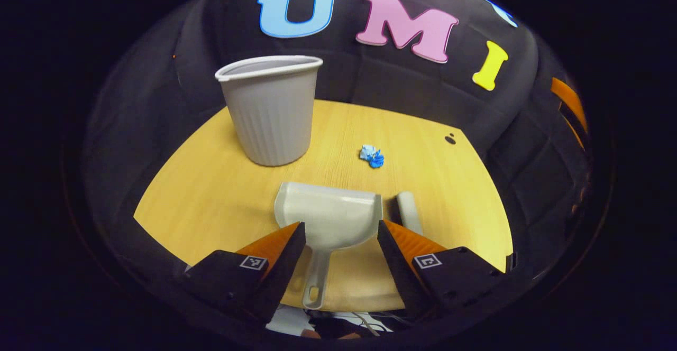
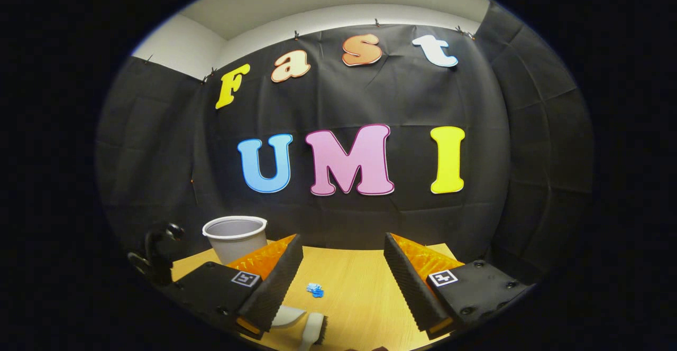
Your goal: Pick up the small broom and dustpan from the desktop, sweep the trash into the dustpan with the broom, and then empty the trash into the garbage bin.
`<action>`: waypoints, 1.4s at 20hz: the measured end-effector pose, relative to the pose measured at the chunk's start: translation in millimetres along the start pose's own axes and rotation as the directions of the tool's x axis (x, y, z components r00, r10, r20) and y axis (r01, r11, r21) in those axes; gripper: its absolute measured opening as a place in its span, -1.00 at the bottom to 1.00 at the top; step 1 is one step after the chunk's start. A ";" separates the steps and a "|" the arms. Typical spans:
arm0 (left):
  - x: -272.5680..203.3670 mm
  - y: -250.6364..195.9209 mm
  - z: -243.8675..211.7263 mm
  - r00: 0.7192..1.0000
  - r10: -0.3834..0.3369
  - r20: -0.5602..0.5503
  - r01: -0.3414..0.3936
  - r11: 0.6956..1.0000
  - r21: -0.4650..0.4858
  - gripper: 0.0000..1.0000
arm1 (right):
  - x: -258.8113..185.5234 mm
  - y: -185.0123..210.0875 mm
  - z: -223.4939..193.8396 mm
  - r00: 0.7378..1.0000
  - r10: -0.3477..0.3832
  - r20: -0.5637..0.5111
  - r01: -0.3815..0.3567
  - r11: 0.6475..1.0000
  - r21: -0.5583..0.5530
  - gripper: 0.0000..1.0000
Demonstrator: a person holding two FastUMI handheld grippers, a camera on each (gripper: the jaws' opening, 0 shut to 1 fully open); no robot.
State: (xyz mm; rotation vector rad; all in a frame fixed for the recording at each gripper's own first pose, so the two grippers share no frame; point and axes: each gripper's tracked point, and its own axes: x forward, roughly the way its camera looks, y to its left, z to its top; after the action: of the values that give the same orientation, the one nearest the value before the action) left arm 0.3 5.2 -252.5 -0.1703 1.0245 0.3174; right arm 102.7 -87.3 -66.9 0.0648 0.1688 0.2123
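Nothing is in hand yet: the left gripper point(image 1: 341, 245) hangs with its jaws spread wide and empty, straddling the dustpan point(image 1: 330, 213) from above, and the right gripper point(image 2: 344, 277) is likewise released and holding nothing.

In the left gripper view the dustpan lies flat on the worktop point(image 1: 211, 192), pan mouth towards 12 o'clock and its slim handle running down to 6 o'clock between the fingers. The small broom point(image 1: 410, 211) lies just beside the pan at about 3 o'clock of it. The trash point(image 1: 372, 156), a small blue-and-white crumpled scrap, sits beyond the pan at roughly 1 o'clock, apart from everything. The garbage bin point(image 1: 272, 110), pale grey and ribbed, stands upright at 11 o'clock.

The step in hand looks like the pick-up. I would lower the left jaws onto the handle rather than the wide pan (the handle is narrow enough to be pinched squarely), keeping the pan level. In the right gripper view the broom point(image 2: 313, 330) shows low, at 7 o'clock of the gap; that gripper needs to drop and tilt down before it closes.

The worktop is light yellow wood-grain, smooth, so the scrap should slide easily. Black cloth walls the booth, with a pale wall and ceiling above it.
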 end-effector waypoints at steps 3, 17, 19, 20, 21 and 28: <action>32.6 10.6 -33.3 0.985 0.024 -0.168 -0.022 1.000 0.013 0.67 | -2.1 4.5 -16.3 0.999 0.030 -0.036 -0.030 1.000 -0.009 0.98; 90.0 18.0 -51.8 0.873 0.107 -0.475 -0.045 0.989 0.139 0.63 | -15.9 -9.9 -20.0 0.998 -0.016 -0.057 0.016 1.000 0.001 0.99; 96.7 18.2 -55.5 0.857 0.099 -0.506 -0.046 0.992 0.116 0.52 | -18.5 -14.4 -19.2 0.998 -0.038 -0.053 0.038 0.999 -0.005 0.99; 97.5 18.0 -57.0 0.850 0.092 -0.519 -0.046 0.994 0.101 0.36 | -20.5 -16.8 -19.7 0.997 -0.049 -0.055 0.048 0.999 -0.007 0.99; 99.7 18.3 -57.1 0.846 0.086 -0.526 -0.039 0.994 0.099 0.22 | -22.7 -18.0 -20.1 0.997 -0.059 -0.057 0.059 0.998 -0.009 0.99; 104.8 20.0 -58.7 0.830 0.062 -0.554 0.009 0.992 0.123 -0.35 | -30.4 -13.8 -31.0 0.990 -0.102 -0.098 0.101 0.995 -0.014 0.99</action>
State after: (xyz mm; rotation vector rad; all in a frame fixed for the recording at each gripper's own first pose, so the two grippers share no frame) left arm -3.7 26.0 -372.4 -0.1413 1.6285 0.2315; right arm 70.9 -105.9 -93.7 0.0363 0.2688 0.1142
